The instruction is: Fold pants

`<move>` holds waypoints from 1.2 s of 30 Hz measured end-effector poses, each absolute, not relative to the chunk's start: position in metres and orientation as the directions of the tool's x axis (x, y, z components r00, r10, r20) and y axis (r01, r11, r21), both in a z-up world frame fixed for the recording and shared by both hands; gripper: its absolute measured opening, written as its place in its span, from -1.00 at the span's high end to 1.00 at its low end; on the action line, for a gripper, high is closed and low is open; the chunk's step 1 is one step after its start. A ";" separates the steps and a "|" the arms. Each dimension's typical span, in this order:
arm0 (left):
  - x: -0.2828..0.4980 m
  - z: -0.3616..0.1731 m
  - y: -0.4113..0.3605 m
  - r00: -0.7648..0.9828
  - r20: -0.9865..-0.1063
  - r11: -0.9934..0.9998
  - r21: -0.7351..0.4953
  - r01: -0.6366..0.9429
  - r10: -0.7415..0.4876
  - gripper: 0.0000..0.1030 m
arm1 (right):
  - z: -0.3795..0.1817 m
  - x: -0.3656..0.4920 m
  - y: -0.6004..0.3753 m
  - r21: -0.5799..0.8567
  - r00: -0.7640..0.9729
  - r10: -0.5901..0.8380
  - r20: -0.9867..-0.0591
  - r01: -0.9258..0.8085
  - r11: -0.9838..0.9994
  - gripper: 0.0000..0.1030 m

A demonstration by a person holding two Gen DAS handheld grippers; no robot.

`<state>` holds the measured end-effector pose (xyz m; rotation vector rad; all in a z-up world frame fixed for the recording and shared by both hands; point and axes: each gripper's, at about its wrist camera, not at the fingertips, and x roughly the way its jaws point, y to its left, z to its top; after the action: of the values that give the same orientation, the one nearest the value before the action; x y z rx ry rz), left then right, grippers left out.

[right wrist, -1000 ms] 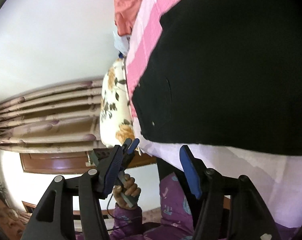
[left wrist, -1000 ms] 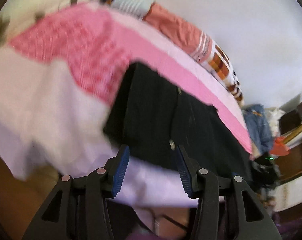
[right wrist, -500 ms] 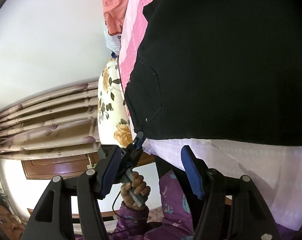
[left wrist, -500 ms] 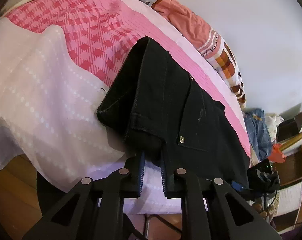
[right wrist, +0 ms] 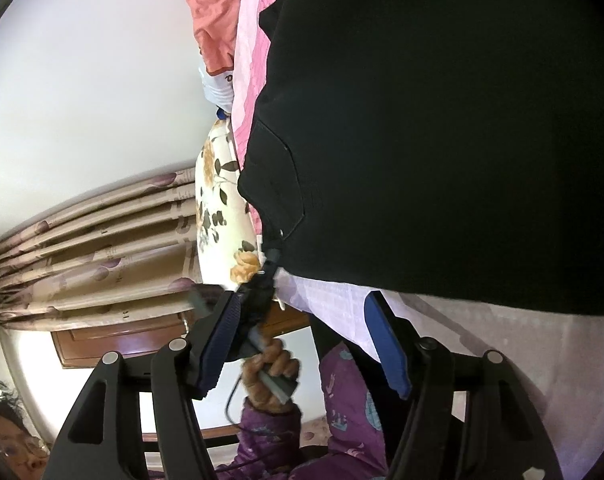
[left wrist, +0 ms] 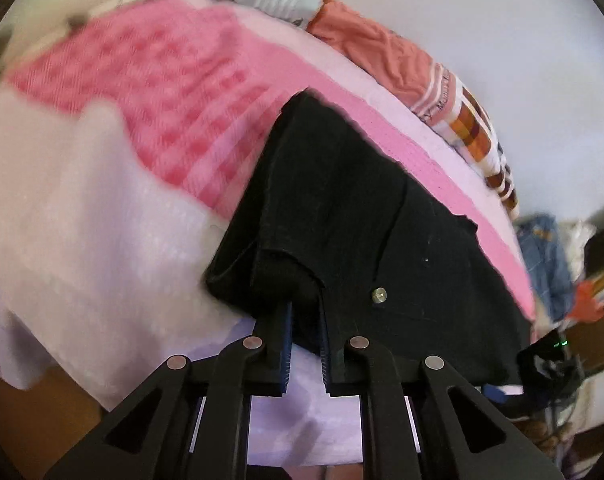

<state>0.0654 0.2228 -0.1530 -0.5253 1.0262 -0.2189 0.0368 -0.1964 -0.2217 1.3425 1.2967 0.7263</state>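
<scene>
- Left wrist view, nearest: left gripper clamped tight on a bunched fold of the black pants at their near corner, blue pads almost together with only cloth between.
- Just beyond: pants lying flat on the pink checked bedspread, near its front edge; a metal button just right of the pinch.
- Likely to handle as thick, soft, fairly heavy cloth: limp, not slippery, nothing fragile. Best taken at hems or waistband corners, where layers stack and seams give bite.
- Right wrist view, nearest: right gripper standing well apart and easing wider, empty, just short of the pants' edge.
- Farther: a hand on the other tool's handle, then a floral pillow and curtains.
</scene>
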 end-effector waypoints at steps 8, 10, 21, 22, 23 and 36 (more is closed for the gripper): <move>0.064 -0.143 0.199 0.507 -0.811 0.937 -0.348 -0.015 -0.293 0.71 | -0.187 0.046 -0.200 0.982 0.195 0.971 -0.141 0.153 0.112 -0.23; 0.063 -0.146 0.203 0.507 -0.804 0.929 -0.370 -0.020 -0.309 0.70 | -0.159 0.064 -0.212 0.973 0.211 0.949 -0.232 0.042 0.229 -0.23; 0.063 -0.149 0.210 0.504 -0.794 0.899 -0.431 -0.072 -0.340 0.68 | -0.123 0.195 -0.195 0.526 0.246 0.661 -0.709 -0.440 0.728 0.02; 0.064 -0.149 0.210 0.503 -0.794 0.897 -0.435 -0.076 -0.342 0.67 | -0.130 0.203 -0.193 0.518 0.229 0.657 -0.719 -0.453 0.726 0.06; 0.064 -0.150 0.211 0.502 -0.793 0.893 -0.443 -0.084 -0.346 0.67 | -0.134 0.207 -0.194 0.506 0.228 0.649 -0.726 -0.461 0.729 0.07; 0.063 -0.151 0.213 0.501 -0.792 0.883 -0.456 -0.106 -0.349 0.66 | -0.166 0.242 -0.155 0.452 0.105 0.614 -0.782 -0.582 0.676 0.65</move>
<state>0.0632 0.2127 -0.1510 -0.4877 1.0461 -0.1536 0.2419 -0.1545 -0.1656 0.0333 1.1710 0.8810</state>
